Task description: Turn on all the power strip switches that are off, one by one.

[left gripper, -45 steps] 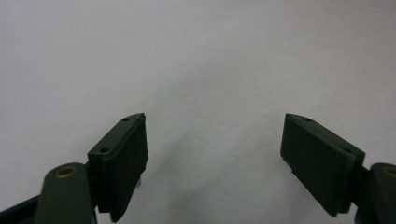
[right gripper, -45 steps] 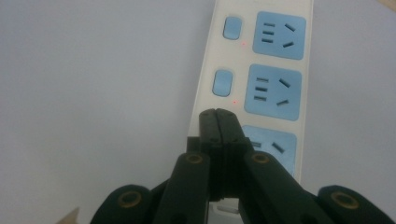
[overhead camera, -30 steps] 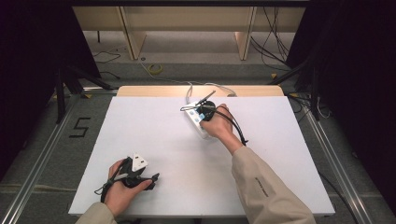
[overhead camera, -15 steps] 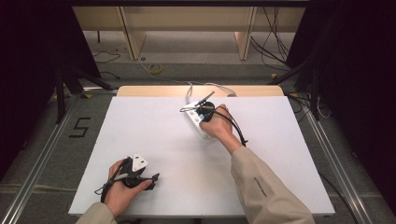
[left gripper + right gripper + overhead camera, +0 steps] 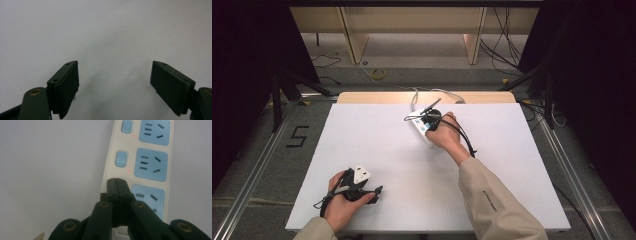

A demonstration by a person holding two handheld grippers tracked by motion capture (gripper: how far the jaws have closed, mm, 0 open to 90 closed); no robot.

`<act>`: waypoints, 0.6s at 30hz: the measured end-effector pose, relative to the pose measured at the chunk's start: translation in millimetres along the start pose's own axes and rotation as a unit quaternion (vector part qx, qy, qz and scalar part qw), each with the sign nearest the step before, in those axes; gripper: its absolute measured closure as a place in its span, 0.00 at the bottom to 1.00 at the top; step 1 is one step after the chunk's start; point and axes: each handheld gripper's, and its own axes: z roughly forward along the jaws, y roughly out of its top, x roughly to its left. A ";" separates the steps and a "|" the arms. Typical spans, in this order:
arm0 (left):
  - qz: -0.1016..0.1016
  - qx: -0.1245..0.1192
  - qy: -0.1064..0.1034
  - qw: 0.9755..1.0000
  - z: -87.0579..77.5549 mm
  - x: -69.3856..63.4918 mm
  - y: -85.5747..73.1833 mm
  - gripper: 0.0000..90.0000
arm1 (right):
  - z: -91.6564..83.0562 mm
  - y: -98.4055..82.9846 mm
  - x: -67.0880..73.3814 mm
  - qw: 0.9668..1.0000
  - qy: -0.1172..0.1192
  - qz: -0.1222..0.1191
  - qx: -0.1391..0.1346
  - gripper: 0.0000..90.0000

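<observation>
A white power strip (image 5: 140, 157) with blue sockets and blue switch buttons lies at the far middle of the white table; in the high view the power strip (image 5: 421, 131) sits under the right hand. My right gripper (image 5: 116, 180) is shut, jaws pressed together, its tip over the strip's left edge just below the middle blue button (image 5: 121, 159); whether it touches the strip I cannot tell. Small red lights glow beside two buttons. From above, the right gripper (image 5: 428, 116) points down at the strip. My left gripper (image 5: 115, 85) is open over bare table, nothing between its jaws, and in the high view the left gripper (image 5: 374, 191) rests near the front left.
The white table top (image 5: 377, 145) has a wooden strip along its far edge. A pale cable (image 5: 432, 92) runs from the power strip off the back. Metal rails flank the table, and a floor mark "5" (image 5: 298, 136) lies to the left.
</observation>
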 end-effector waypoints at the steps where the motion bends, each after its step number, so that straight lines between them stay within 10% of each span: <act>1: 0.000 0.000 0.000 1.000 -0.1 0.2 0.0 0.25 | -0.1 -0.3 -0.2 1.000 0.000 0.001 -0.001 1.00; 18: 0.000 0.001 -0.001 1.000 0.2 0.1 -0.1 0.25 | -1.4 -2.9 -4.0 1.000 0.008 0.008 -0.013 1.00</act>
